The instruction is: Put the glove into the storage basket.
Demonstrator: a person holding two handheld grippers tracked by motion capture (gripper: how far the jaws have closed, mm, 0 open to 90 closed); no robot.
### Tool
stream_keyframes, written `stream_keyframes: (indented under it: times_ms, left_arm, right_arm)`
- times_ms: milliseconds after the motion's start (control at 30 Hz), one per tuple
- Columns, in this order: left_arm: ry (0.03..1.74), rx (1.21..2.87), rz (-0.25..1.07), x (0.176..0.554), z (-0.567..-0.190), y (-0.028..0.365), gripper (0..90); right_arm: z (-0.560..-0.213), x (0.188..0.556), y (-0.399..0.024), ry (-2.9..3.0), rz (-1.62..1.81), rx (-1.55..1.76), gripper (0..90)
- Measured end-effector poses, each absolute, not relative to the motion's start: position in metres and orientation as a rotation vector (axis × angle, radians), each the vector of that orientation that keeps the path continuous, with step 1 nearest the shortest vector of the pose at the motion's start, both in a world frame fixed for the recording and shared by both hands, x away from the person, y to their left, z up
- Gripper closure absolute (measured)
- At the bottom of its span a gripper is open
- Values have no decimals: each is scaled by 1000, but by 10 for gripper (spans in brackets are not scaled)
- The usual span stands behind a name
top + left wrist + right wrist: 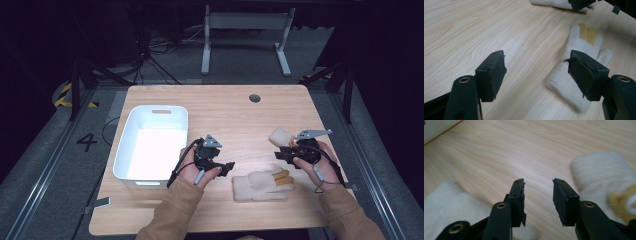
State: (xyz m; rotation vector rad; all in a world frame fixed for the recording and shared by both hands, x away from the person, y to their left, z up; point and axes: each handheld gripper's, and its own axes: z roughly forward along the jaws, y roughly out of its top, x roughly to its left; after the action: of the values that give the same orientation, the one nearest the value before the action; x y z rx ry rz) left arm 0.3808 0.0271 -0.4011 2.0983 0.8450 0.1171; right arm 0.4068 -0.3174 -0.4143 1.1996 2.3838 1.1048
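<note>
A cream knit glove (260, 186) with yellow fingertips lies flat near the table's front edge, between my two hands. My left gripper (228, 167) hovers just left of it, jaws open; in the left gripper view the gripper (536, 65) frames bare wood, with the glove (584, 42) behind its right jaw. A second cream glove (281, 136) lies beside my right gripper (280, 154). That gripper (537, 192) stands open over bare wood, the second glove (599, 167) to its right and the first glove (449, 200) at lower left.
A white plastic bin (125, 155) stands on the left half of the wooden table (230, 115), close to my left hand. A round cable hole (254, 98) sits near the far edge. A desk frame stands on the floor behind.
</note>
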Motion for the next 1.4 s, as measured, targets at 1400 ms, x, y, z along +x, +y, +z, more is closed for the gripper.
stream_keyframes:
  times_ms: [1400]
  left_arm:
    - [865, 2145, 117, 372, -408, 36, 317]
  right_arm:
    - [-451, 451, -378, 2190, 911, 1385, 570]
